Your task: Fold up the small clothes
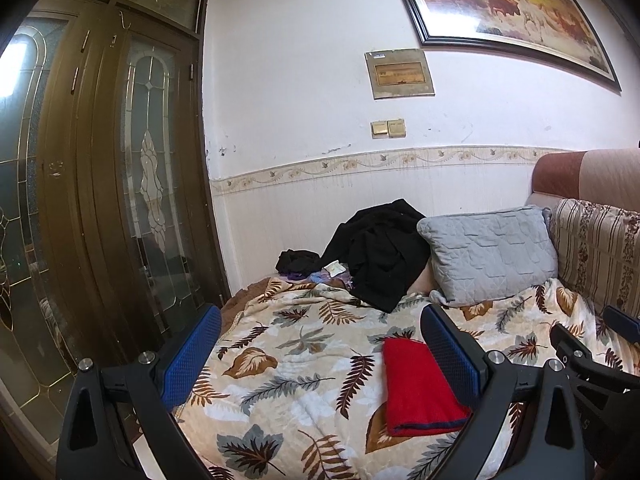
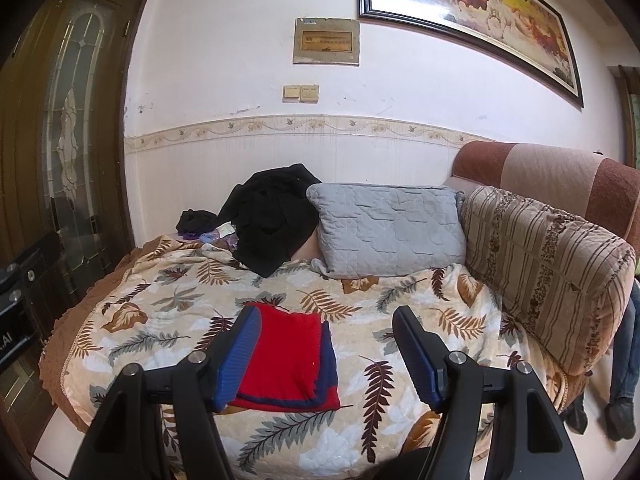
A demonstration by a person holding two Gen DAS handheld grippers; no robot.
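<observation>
A red garment with a navy edge (image 1: 420, 390) (image 2: 292, 360) lies folded flat on the leaf-print blanket (image 1: 304, 364) (image 2: 176, 320). My left gripper (image 1: 320, 328) hovers above the blanket, open, nothing between its blue pads (image 1: 188, 356); the red garment lies beneath its right finger. My right gripper (image 2: 326, 332) is also open and empty, with the folded garment below and behind its left finger. The right gripper's tip shows at the right edge of the left wrist view.
A heap of black clothes (image 1: 380, 252) (image 2: 272, 216) and a smaller dark pile (image 1: 298, 262) lie at the back of the bed. A grey pillow (image 2: 388, 228) and a striped cushion (image 2: 548, 272) stand right. A wooden glass door (image 1: 120, 160) is left.
</observation>
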